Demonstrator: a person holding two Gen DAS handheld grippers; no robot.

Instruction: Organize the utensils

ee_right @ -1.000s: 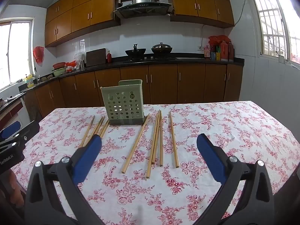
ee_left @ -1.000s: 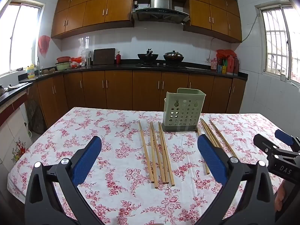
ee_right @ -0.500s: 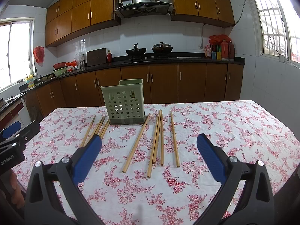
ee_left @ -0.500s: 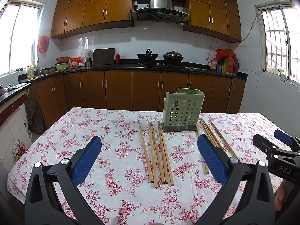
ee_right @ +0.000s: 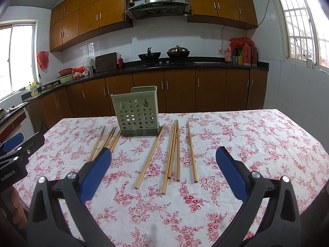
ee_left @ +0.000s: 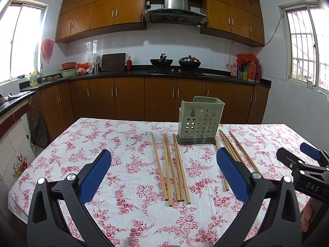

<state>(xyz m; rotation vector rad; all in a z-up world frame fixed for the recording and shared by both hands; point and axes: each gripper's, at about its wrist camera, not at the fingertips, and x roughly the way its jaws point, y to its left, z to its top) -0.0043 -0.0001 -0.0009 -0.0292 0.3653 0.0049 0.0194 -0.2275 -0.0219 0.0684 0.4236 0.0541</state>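
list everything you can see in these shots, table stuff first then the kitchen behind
chopsticks: two loose groups, light wood, flat on the table either side of the holder
utensil holder: one, pale green, perforated, upright at mid-table
tablecloth: one, white with red flowers, covering the table
woks: two, dark, on the stove
range hood: one, steel, above the stove
cabinets: brown wood, above and below the counter
bottles: several, mostly red, counter right
left gripper: black, blue pads, open over the table
right gripper: same, open
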